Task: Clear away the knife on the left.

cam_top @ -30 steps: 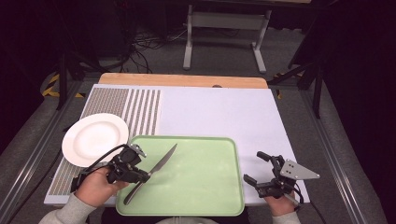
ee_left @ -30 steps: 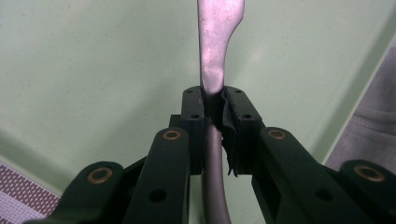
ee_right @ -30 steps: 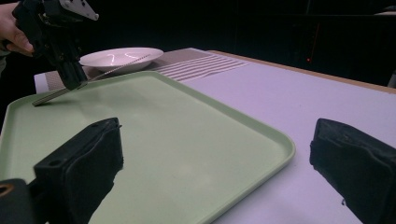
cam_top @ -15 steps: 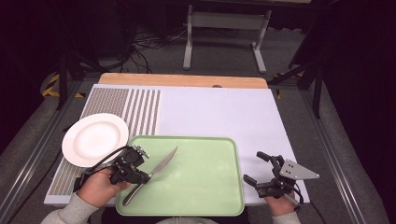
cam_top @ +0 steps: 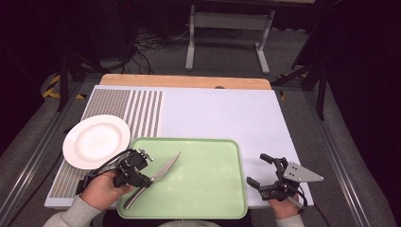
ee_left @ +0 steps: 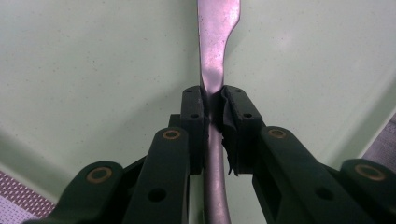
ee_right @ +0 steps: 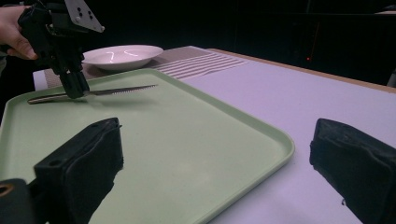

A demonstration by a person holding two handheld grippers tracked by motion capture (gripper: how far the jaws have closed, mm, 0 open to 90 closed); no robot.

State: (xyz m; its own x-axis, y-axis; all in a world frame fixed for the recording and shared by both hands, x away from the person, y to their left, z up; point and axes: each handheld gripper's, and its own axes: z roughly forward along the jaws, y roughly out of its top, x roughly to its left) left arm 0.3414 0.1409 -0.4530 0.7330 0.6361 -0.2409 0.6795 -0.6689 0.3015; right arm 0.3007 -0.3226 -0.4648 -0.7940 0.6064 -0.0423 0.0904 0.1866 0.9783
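Note:
A steel knife point(cam_top: 163, 171) with a serrated blade lies roughly level over the left part of the green tray point(cam_top: 208, 198). My left gripper point(cam_top: 143, 178) is shut on it where handle meets blade. The left gripper view shows both pads clamped on the knife's neck point(ee_left: 214, 100), and the blade point(ee_left: 217, 28) runs forward over the tray point(ee_left: 93, 70). From the right gripper view the knife point(ee_right: 121, 90) sits very low over the tray point(ee_right: 196, 140); whether it touches is unclear. My right gripper point(cam_top: 257, 169) is open and holds nothing, off the tray's right edge.
A white plate point(cam_top: 96, 141) rests on the striped mat at the left, just beyond the tray's far left corner; the plate point(ee_right: 119, 55) also appears behind the left gripper point(ee_right: 74, 86). A white board point(cam_top: 222, 113) covers the table beyond the tray.
The left gripper has shifted slightly with the knife, and the blade tip has dropped a little toward the tray. The right gripper has stayed put.

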